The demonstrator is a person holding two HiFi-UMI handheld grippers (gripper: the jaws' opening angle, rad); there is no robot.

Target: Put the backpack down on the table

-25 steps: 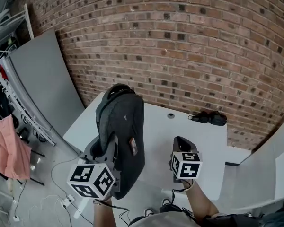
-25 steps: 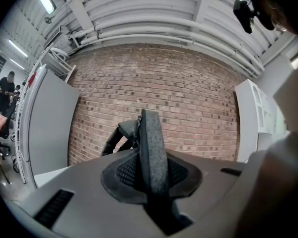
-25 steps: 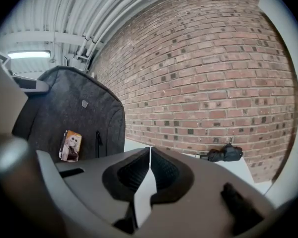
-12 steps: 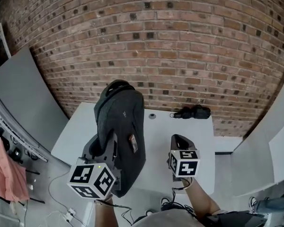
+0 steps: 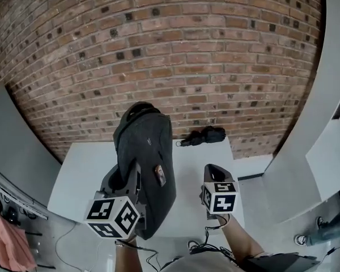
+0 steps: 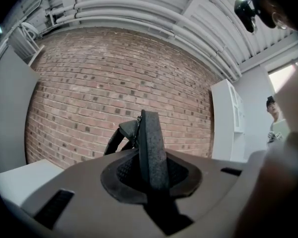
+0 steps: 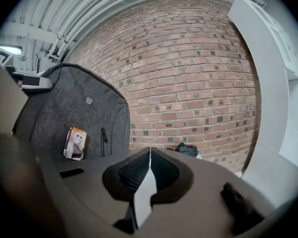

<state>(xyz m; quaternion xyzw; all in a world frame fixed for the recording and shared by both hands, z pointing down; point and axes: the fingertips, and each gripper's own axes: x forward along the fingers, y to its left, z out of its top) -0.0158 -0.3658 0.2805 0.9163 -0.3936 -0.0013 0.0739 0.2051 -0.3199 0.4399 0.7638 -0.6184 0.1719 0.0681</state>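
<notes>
A dark grey backpack [image 5: 147, 169] stands upright above the near side of the white table [image 5: 82, 163]. My left gripper [image 5: 129, 177] is shut on one of its black padded straps [image 6: 150, 148], which fills the jaws in the left gripper view. Whether the backpack's bottom rests on the table is hidden. My right gripper [image 5: 215, 170] hovers to the right of the backpack, apart from it, with its jaws shut on nothing [image 7: 149, 170]. In the right gripper view the backpack [image 7: 74, 118] rises at the left, with a small picture tag [image 7: 75, 143] on it.
A black bundle [image 5: 204, 135] lies at the table's far right, against the brick wall [image 5: 175, 55]. A grey panel [image 5: 8, 135] leans at the left and white panels [image 5: 306, 152] stand at the right. Cables lie on the floor [image 5: 73, 237].
The table and black bundle have slid leftward in the head view as both grippers and the backpack travelled sideways. The clothes rack has left the view. The strap stays gripped.
</notes>
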